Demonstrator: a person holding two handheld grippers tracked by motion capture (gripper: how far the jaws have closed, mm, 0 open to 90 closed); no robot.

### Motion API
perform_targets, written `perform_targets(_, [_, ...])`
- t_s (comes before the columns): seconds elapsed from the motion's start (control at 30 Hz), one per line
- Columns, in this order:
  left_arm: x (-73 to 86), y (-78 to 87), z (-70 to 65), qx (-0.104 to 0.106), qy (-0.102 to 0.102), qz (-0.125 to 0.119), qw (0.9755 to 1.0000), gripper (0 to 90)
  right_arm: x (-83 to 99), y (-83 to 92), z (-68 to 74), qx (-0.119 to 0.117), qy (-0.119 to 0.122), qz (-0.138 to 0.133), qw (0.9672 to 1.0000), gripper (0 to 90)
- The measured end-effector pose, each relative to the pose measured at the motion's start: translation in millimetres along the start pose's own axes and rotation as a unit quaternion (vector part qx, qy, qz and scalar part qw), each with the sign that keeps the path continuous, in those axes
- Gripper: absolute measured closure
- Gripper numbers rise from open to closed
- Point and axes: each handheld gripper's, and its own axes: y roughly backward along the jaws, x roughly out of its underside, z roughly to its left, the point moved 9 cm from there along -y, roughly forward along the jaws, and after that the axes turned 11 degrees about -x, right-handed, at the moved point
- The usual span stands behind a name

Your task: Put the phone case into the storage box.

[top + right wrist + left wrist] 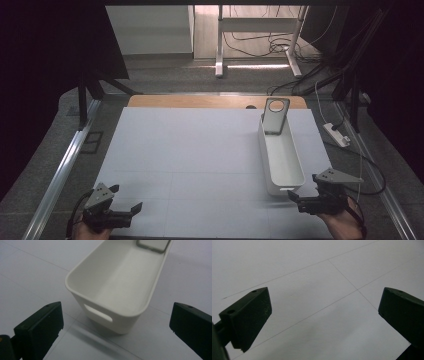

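The high view looks forward and down from the near side onto a white table [200,150]. The left gripper view sits low and close over its bare surface [312,277]. The right gripper view looks closely at the near end of a white bin [120,290], also seen at far right from above [282,160].
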Motion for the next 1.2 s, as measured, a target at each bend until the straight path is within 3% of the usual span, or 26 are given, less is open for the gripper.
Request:
perform_targets(0.7, [0.3, -0.7, 0.0, -0.001, 0.000, 0.002, 1.0000, 0.0, 45.3, 6.7, -4.9, 0.016, -0.021, 0.038, 0.9990, 0.0])
perform_targets(1.2, [-0.2, -1.4, 0.4, 0.001, 0.006, 0.005, 1.0000, 0.0, 55.6, 9.2, -8.8, 0.019, -0.043, 0.055, 0.9974, 0.0])
